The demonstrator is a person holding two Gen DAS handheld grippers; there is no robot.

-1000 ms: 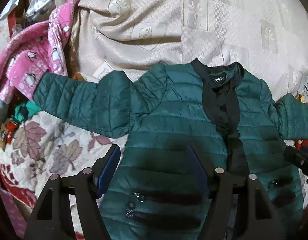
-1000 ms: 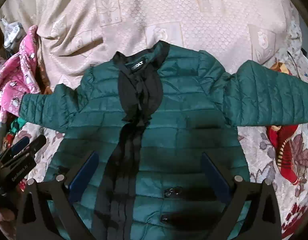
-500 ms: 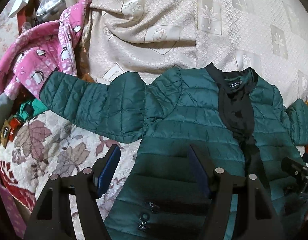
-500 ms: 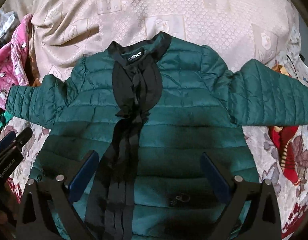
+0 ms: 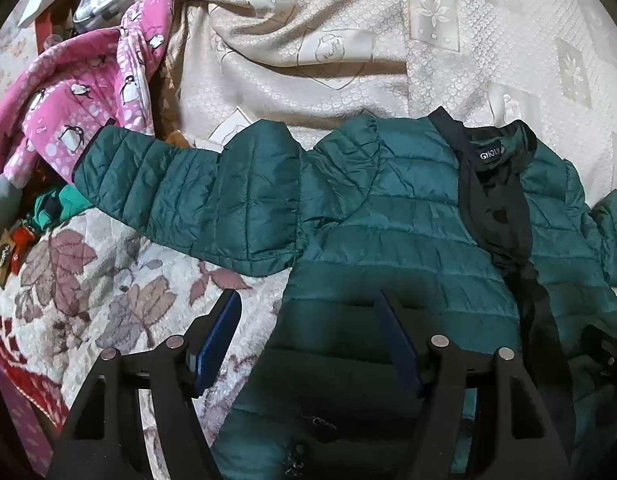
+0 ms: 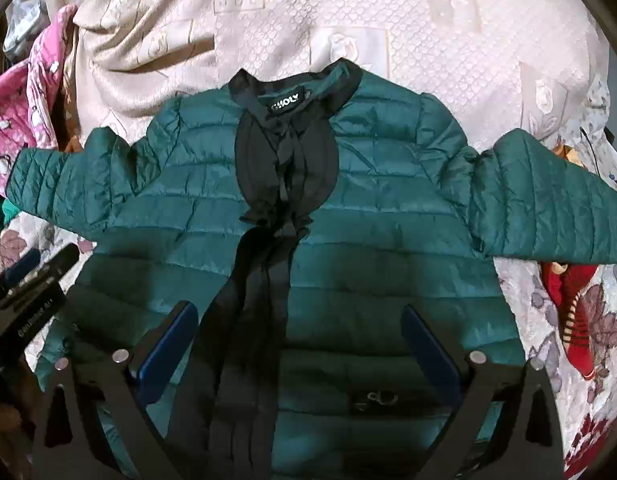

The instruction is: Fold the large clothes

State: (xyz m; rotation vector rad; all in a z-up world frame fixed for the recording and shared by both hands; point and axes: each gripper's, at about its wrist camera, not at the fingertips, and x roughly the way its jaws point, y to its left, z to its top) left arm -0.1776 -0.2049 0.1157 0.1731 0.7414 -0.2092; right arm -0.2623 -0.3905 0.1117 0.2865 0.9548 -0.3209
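Jacket (image 6: 372, 216) first: the green puffy one lies flat on the bed (image 6: 448, 60), front up, both sleeves stretched out to the sides. You have not grabbed it yet. Your left hand-held gripper (image 5: 308, 344) hangs over the jacket's left edge, pointing down at a slant, its blue pads wide apart with nothing between them. Your right hand-held gripper (image 6: 300, 344) hangs over the lower front, pointing down more steeply, also wide apart and empty. To do this step well, I think you should pinch only the edge cloth near each side, keep both hands level, and fold a sleeve (image 5: 180, 192) in before the body.
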